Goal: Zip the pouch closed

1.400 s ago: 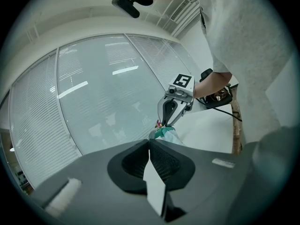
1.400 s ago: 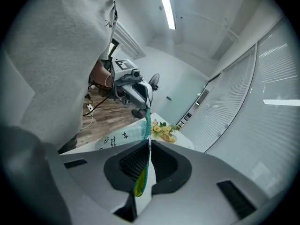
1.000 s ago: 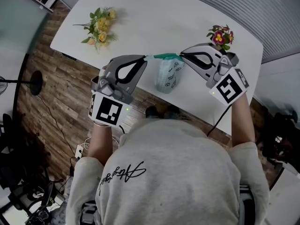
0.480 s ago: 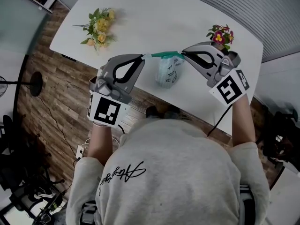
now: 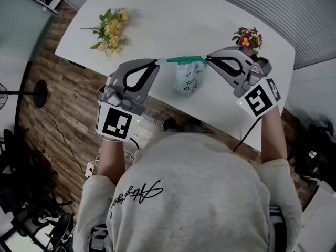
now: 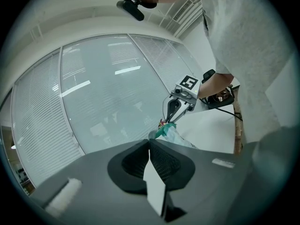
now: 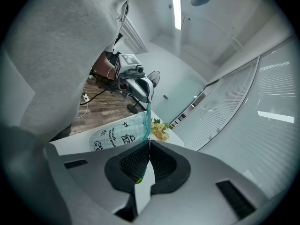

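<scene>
A pale mint pouch [image 5: 185, 79] with doodle prints hangs above the white table [image 5: 173, 14], its green zip band [image 5: 184, 60] stretched level between my two grippers. My left gripper [image 5: 157, 62] is shut on a white tab [image 6: 154, 186] at the band's left end. My right gripper [image 5: 207, 59] is shut on the green band's right end, and the band runs into its jaws [image 7: 149, 142]. In the left gripper view the pouch [image 6: 172, 135] hangs just past the jaws. In the right gripper view the pouch [image 7: 117, 134] droops left of the band.
Yellow flowers [image 5: 113, 28] lie at the table's left end. A small pot of pink flowers [image 5: 247, 40] stands close behind my right gripper. The table's near edge runs just under the pouch, with wooden floor and a black fan stand [image 5: 39, 92] beyond it.
My left gripper has edged slightly left, so the green band looks longer and tauter. The pouch hangs a little higher. The right gripper has barely moved.
</scene>
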Motion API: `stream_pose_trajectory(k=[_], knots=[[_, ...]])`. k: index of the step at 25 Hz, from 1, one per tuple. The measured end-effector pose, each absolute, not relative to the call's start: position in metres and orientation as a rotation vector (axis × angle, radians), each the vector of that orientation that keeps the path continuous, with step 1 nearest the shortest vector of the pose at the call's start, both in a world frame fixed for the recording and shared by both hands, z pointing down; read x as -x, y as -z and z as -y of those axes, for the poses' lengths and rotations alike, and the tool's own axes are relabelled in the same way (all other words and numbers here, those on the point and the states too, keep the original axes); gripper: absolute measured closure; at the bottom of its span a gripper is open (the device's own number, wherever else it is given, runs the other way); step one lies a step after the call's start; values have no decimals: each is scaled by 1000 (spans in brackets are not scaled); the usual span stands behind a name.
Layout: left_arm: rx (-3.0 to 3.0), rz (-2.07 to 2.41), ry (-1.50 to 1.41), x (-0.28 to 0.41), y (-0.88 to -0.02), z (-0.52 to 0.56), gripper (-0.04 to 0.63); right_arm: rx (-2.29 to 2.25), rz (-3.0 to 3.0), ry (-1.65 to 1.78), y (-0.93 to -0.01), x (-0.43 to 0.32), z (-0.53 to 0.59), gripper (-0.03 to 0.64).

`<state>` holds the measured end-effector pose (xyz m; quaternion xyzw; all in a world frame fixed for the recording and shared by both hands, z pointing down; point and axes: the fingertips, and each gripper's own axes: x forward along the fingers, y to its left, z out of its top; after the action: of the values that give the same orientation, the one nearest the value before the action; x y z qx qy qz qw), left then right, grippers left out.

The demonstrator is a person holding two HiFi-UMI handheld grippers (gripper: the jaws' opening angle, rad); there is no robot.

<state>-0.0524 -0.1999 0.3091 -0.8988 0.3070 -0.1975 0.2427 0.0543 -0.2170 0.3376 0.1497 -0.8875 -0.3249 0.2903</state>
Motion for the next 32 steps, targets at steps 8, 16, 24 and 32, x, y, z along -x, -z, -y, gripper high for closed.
stream_pose_trajectory(k=[8,16,24,32], knots=[[2478,-827,534,54,-312,196,588,-398,2369,867,-340,-54,214,612],[2474,-852,511,65,-306,198,589,-440,2359,859,-339,-60,217,612],[2467,-862,523,74,-309,197,588,-456,2353,857,-341,-56,215,612],[2476,-844,521,80,-312,191,588,-469,2348,853,-341,-52,211,612]])
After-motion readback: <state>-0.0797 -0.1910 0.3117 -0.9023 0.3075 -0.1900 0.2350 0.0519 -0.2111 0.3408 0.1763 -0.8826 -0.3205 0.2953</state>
